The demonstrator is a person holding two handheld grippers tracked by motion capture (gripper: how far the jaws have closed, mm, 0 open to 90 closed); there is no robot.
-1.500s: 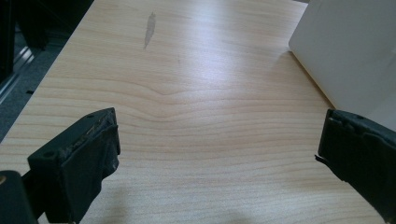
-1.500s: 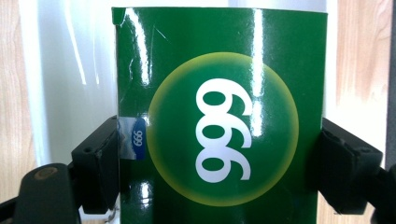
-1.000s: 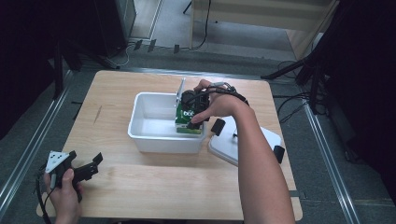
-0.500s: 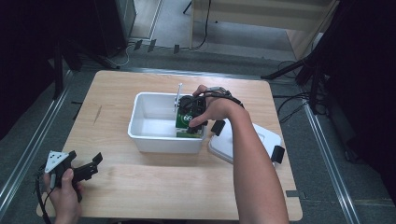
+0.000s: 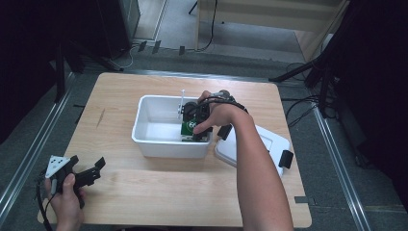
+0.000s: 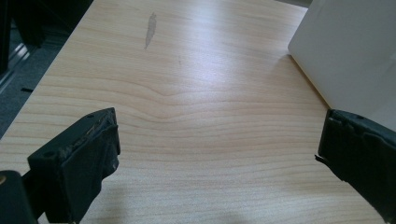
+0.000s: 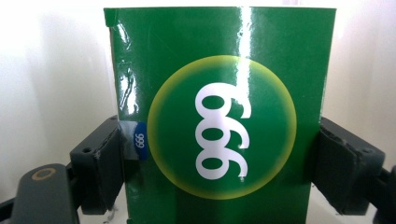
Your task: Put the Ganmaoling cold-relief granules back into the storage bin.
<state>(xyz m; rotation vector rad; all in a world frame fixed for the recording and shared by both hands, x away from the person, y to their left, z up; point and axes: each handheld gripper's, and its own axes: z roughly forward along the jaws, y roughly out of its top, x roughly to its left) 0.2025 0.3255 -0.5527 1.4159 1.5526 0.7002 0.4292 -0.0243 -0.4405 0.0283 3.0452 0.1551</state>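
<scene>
Now lowered: right gripper [image 7: 219,163], clamped on green box [image 7: 219,112], sunk into white bin [image 5: 159,144], right end; release likely next. Left gripper [image 6: 219,158]: apart, idle.

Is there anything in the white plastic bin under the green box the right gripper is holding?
Nothing visible. The right gripper clamps the glossy green cardboard box by its sides inside the white plastic bin, whose floor beside the box looks bare; directly beneath is hidden.

A lab-like recording space — bare wooden table [image 5: 159,192] ringed by metal rails [image 5: 29,159], dark curtains, floor cables [image 5: 298,103].
</scene>
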